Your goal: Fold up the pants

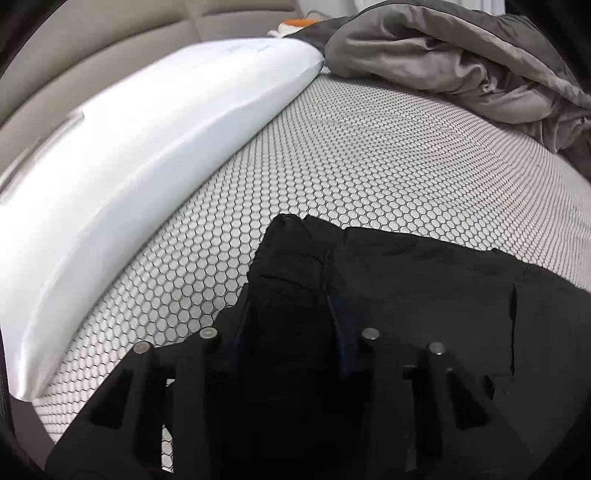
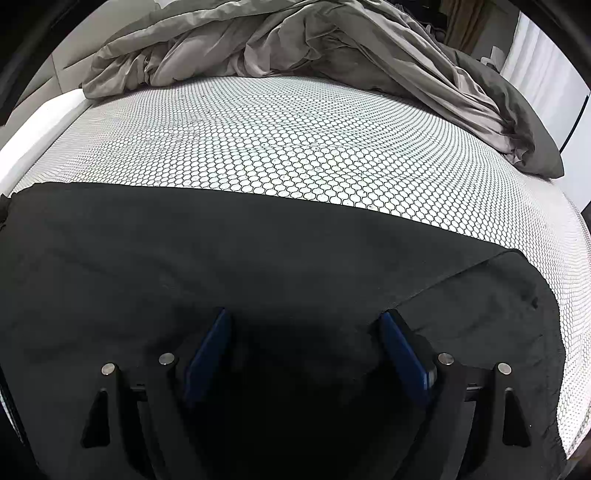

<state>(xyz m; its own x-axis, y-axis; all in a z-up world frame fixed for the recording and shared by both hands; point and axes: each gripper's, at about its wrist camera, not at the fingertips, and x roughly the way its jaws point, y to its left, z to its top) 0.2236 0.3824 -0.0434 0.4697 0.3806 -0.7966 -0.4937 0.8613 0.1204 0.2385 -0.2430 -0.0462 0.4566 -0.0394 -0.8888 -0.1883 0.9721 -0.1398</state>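
Left wrist view: a white pillow [image 1: 122,177] is seen along the left edge of the bed [image 1: 369,155], against a padded beige headboard [image 1: 92,44]. Right of it the honeycomb-print sheet is bare up to a heap of grey duvet [image 1: 461,62] at the far right. Something orange-and-white [image 1: 295,24] is glimpsed behind the pillow; too small to name. The black pants [image 1: 424,295] are laid on the sheet in the foreground, what looks like the waistband end toward the pillow. The left hand-held gripper [image 1: 291,310] is set low over that end, its fingers parted with dark cloth between them; black on black, so whether cloth is actually pinched cannot be told.

Right wrist view: the pants [image 2: 221,251] are spread flat in a broad band across the near part of the bed [image 2: 295,140], far edge straight and smooth. At the right, one layer is seen lying over another, with a diagonal edge. The right hand-held gripper [image 2: 304,325] is held just above the cloth, blue pads [image 2: 207,354] wide apart, nothing clasped.

Progress, as judged: the garment appears flattened and perhaps doubled leg over leg, though this is not certain. The crosswise folds are judged not yet done; full length is still laid out.

Surface and room: soft mattress, patterned sheet, duvet [image 2: 332,48] pushed to the far side. White curtain or wall [image 2: 543,70] at far right.
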